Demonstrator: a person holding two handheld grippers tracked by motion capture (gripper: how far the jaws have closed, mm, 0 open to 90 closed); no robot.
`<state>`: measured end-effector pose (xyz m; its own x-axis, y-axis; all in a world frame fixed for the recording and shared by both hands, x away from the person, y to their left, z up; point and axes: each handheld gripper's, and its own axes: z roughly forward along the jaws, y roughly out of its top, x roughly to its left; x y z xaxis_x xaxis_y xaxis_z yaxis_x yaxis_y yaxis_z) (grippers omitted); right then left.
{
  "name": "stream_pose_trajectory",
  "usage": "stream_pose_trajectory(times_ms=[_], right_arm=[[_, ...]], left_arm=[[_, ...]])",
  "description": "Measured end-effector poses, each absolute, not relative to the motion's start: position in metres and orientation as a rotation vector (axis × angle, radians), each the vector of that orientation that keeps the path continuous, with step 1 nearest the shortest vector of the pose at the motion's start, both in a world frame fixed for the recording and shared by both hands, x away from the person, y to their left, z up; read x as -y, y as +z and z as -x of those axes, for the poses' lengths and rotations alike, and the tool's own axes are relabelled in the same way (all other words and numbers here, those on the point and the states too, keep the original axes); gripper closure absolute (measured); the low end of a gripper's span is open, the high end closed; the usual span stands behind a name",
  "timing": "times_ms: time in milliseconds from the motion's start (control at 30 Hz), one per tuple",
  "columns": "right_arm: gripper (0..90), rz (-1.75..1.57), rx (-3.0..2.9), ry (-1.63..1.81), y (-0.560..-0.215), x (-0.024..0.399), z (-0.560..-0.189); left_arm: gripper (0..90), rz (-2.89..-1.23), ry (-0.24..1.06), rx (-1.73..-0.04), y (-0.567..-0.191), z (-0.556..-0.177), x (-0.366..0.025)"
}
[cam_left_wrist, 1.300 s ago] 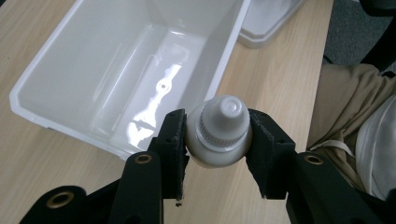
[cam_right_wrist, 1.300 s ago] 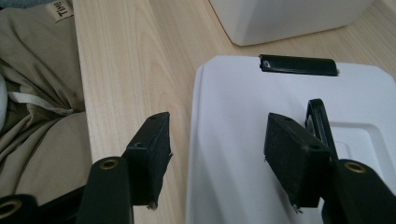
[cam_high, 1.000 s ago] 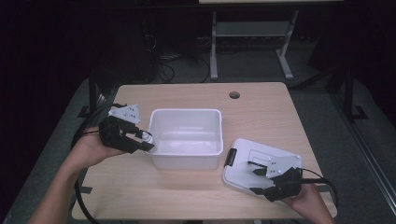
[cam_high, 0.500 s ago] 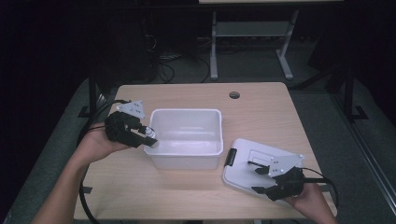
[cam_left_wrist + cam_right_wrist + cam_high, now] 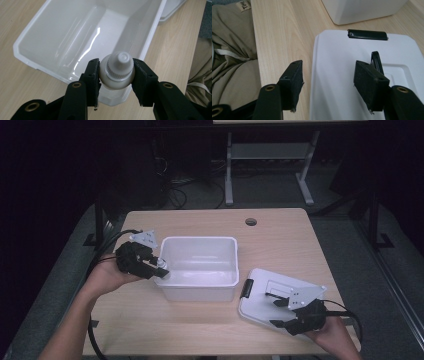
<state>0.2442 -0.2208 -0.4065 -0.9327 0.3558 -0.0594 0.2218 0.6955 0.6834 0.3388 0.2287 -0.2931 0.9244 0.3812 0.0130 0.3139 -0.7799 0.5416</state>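
My left gripper [image 5: 116,75] is shut on a small white bottle [image 5: 117,71] with a ribbed cap, gripped at its sides. It hangs over the near left rim of an empty white plastic bin [image 5: 62,37]. From above, the left gripper [image 5: 159,267] and bottle [image 5: 161,265] sit at the left wall of the bin [image 5: 200,240]. My right gripper [image 5: 328,80] stands open, low over the left edge of a flat white lid [image 5: 337,57]; one jaw is above the lid, the other above bare wood. From above, the right gripper [image 5: 277,312] is at the front of the lid [image 5: 262,285].
The lid carries a black latch [image 5: 367,34] on its far edge and a black handle [image 5: 375,61] near the right jaw. The wooden table [image 5: 200,330] has a cable hole [image 5: 251,221] at the back. The person's trousers [image 5: 232,50] lie just past the front edge.
My left gripper with the bottle has sunk a little and edged in at the bin's left rim. The right gripper has kept still over the lid.
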Motion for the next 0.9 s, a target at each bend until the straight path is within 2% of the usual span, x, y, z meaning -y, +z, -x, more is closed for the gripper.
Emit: stream_pose_trajectory(times_ms=[900], right_arm=[[39.6, -0.462, -2.732, 1.057, -0.410, 0.219, -0.246]], left_arm=[[59.8, -2.558, 0.162, -0.518, -0.315, -0.346, -0.222]])
